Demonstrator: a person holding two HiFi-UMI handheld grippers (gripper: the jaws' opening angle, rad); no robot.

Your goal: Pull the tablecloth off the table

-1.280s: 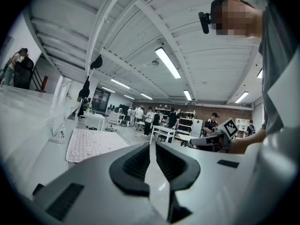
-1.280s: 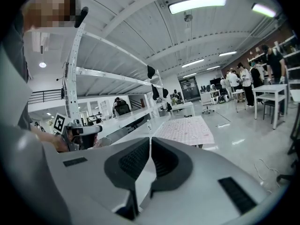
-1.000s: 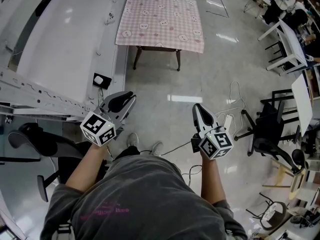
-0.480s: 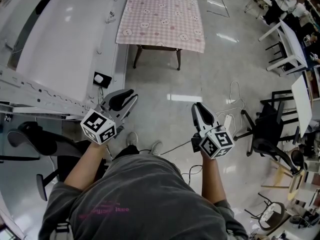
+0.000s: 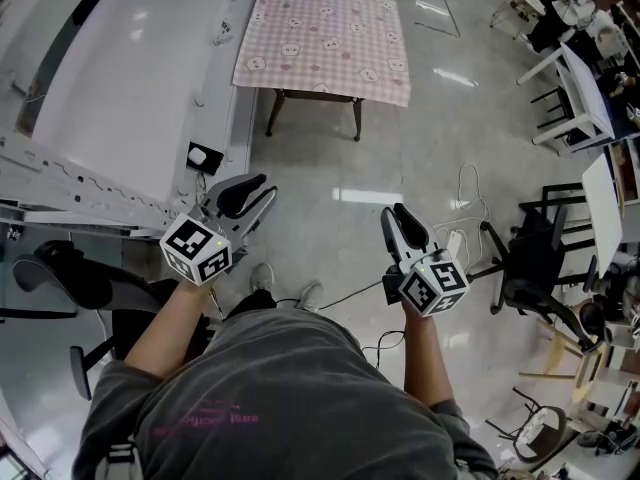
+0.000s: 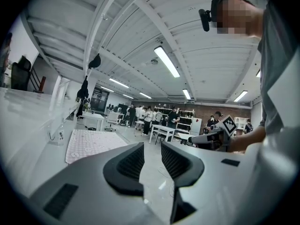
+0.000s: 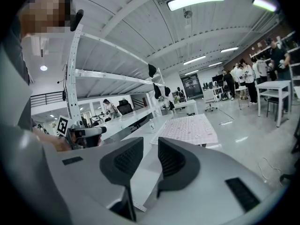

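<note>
Tablecloth (image 5: 322,40): pink checked, spread over small table (image 5: 312,99), well apart from both grippers. Left gripper (image 5: 238,206) and right gripper (image 5: 404,234): jaws parted, nothing between them.

Illumination was bright and even, supplied by ceiling strip lights (image 6: 167,62). Glare patches marked the glossy floor (image 5: 360,196). Both gripper views showed fisheye distortion with black corners.

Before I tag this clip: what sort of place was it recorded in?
Probably a large open lab or workshop hall: a long white workbench, ceiling strip lights, and people standing among white tables at the far end.
</note>
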